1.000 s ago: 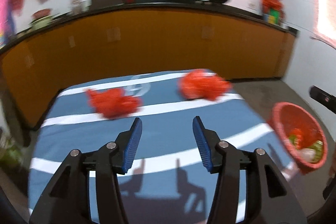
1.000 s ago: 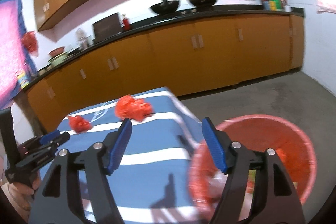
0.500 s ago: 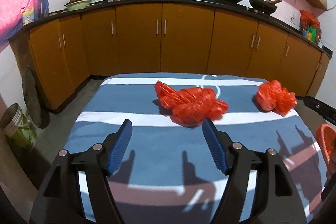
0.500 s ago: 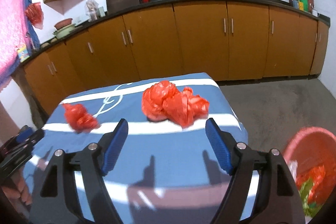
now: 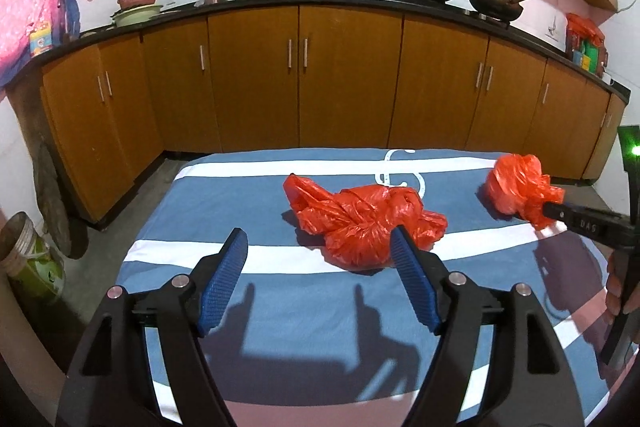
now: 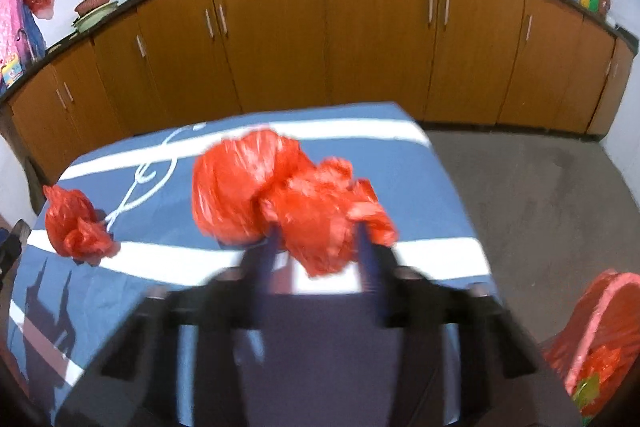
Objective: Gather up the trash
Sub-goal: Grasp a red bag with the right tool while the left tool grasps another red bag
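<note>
Since half a second ago the right tool (image 6: 318, 247) has been closing on the right-hand red bag (image 6: 288, 195); the left tool (image 5: 320, 271), widening, stands open short of the middle red bag (image 5: 360, 223) on the tabletop (image 5: 240, 195). Only the right view shows the red bin (image 6: 600, 327).

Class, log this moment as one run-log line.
left gripper: open, empty | right gripper: closing on red bag | bin: waiting

Hard light throws sharp gripper shadows on the striped tablecloth (image 5: 280, 307); right view smears, perhaps motion blur; cabinets (image 5: 304, 79) bow at edges.
</note>
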Available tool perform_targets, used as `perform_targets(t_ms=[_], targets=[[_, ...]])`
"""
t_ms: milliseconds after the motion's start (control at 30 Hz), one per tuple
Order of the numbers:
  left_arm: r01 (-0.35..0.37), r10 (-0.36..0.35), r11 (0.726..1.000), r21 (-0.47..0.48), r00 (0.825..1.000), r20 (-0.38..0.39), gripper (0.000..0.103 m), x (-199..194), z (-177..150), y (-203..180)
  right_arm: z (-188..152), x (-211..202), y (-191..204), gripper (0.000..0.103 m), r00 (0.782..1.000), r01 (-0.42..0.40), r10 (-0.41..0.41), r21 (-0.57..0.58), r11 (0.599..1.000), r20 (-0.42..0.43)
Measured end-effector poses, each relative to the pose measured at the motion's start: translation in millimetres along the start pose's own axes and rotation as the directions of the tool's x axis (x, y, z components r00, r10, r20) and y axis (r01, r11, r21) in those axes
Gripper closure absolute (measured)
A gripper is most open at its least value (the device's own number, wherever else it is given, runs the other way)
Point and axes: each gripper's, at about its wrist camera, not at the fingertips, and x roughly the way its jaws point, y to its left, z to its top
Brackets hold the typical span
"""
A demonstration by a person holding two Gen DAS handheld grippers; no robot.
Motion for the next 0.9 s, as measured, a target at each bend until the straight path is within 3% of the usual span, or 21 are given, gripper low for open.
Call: perform_targets(t_ms=[133, 500, 667, 900], targets=[[0.008, -0.008, 1.000, -0.007, 1.000, -0.005, 0.030, 2.4, 1.6, -0.8, -9.7, -8.7, 2.4, 0.099, 0.999, -0.044, 0.045, -0.005, 0.999, 0.011], [0.022, -0.024, 0.999, -0.043, 0.999, -0.037, 0.030, 23.0, 13.8, -11.8, -34.5, -49.0, 12.1, 0.099, 0.993, -0.104, 0.105, -0.025, 0.994, 0.061], [0.032, -0.031, 0.999, 0.009, 0.999, -0.045, 0.030, 27.2, 13.8, -28.2, -37.0, -51.7, 6.9, 0.099, 0.992, -0.110, 0.110, -0.003, 0.994, 0.059], [0.063, -0.060, 0.998, 0.029, 0.993, -0.099, 0.049, 40.8, 6.9, -38.0, -41.0, -48.3, -1.1, 0.099, 0.992, -0.117, 0.116, 0.030, 0.993, 0.042]])
